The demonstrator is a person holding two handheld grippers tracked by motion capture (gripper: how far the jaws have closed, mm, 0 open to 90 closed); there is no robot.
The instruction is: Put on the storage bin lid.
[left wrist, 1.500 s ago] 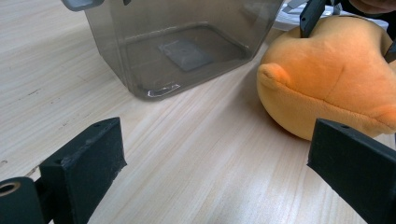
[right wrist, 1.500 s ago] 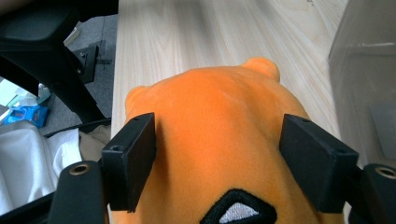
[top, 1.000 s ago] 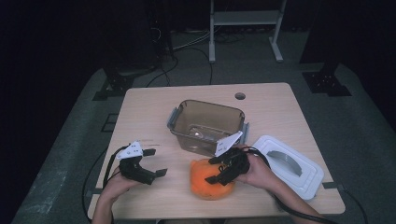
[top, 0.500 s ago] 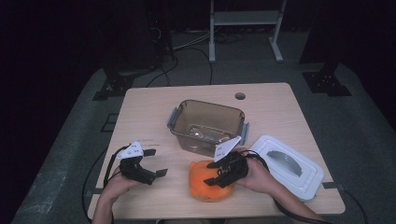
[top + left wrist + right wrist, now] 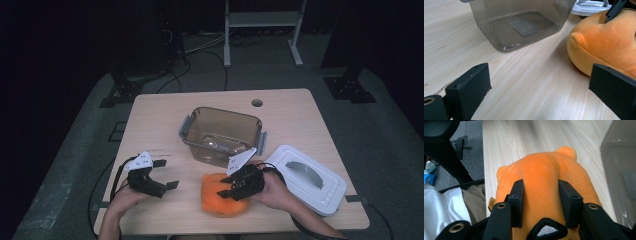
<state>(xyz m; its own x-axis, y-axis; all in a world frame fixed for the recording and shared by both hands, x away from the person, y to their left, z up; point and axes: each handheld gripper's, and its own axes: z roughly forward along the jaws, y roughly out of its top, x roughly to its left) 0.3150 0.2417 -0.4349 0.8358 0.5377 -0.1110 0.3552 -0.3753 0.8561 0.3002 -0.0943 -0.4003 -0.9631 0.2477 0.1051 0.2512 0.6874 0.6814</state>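
Pads of the right gripper (image 5: 541, 202), just closing, pinch the orange plush (image 5: 544, 172); left gripper (image 5: 541, 92) gapes empty.

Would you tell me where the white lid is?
In the high view the white lid lies at the table's near right, beside the right gripper.

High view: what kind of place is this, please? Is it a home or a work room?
Probably a recording studio or lab rather than a home: one light wooden table stands on grey floor covering amid dark surroundings, cables trail across the floor, and a metal stand rises behind.
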